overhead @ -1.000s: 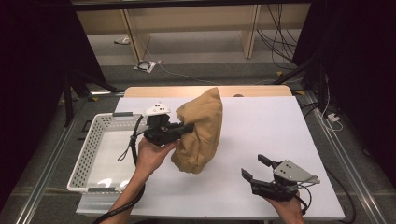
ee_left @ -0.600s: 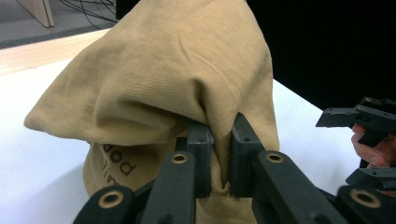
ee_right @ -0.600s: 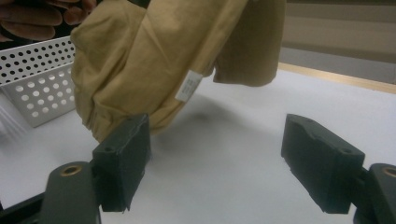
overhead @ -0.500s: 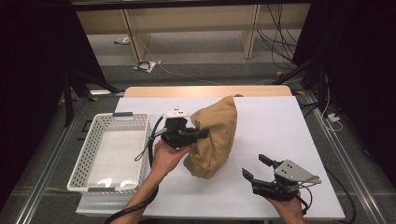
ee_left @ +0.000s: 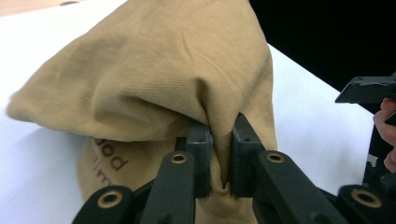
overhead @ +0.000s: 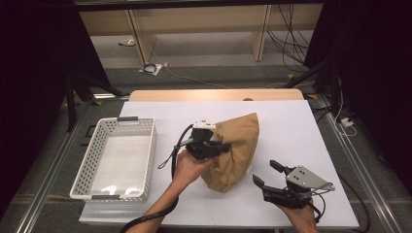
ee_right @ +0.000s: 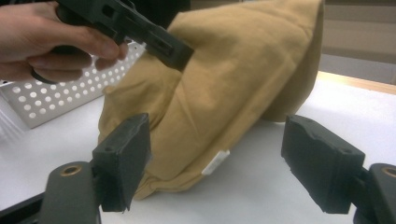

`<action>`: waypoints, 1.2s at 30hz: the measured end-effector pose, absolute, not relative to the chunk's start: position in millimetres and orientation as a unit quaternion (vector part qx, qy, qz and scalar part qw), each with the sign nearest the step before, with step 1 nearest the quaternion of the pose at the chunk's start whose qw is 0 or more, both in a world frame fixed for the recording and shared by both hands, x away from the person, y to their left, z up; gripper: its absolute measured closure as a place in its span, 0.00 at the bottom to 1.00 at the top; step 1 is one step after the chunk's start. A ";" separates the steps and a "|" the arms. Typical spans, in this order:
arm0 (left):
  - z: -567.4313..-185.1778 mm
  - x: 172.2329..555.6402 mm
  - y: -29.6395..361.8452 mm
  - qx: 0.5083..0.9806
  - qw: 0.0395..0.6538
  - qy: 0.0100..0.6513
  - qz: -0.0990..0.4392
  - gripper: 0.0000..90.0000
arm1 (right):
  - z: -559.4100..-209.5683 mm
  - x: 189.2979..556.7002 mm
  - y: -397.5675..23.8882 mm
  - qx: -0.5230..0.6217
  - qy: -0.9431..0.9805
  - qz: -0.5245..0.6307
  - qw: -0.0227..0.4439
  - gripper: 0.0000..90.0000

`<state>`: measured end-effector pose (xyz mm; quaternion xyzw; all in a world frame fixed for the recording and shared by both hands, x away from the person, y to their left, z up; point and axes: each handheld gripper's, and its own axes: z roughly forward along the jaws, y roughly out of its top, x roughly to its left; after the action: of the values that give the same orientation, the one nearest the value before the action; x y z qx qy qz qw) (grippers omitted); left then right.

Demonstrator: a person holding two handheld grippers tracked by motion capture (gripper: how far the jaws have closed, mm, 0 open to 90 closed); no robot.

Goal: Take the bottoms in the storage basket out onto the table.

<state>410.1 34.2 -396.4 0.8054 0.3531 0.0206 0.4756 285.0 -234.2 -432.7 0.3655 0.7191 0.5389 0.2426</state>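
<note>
Brown printed lettering is seen on the tan cloth bag [ee_left: 154, 88] in the lower left of the left gripper view, just left of the black jaws. The print stands upside down and is partly hidden in a fold of the fabric; only rounded letters resembling "pod" can be made out, and the whole word cannot be read. A small white tag [ee_right: 215, 162] is sewn to the bag's lower seam, at the lower middle of the right gripper view; no writing can be read on it
</note>
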 end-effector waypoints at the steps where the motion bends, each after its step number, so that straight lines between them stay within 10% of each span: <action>1: -397.5 410.3 32.0 0.806 0.476 0.353 0.018 0.90 | -432.7 285.0 -234.3 0.366 0.719 0.539 0.243 0.28; 20: -427.9 409.7 -7.8 0.827 0.446 0.343 -0.022 0.78 | -433.1 285.6 -237.3 0.368 0.719 0.535 0.248 0.28; 36: -405.7 402.1 16.3 0.814 0.473 0.337 -0.003 0.30 | -433.7 286.0 -238.5 0.371 0.719 0.532 0.248 0.28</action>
<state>402.1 16.3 -405.7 0.8145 0.3365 -0.0032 0.4726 286.0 -238.5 -433.7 0.3706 0.7194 0.5324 0.2483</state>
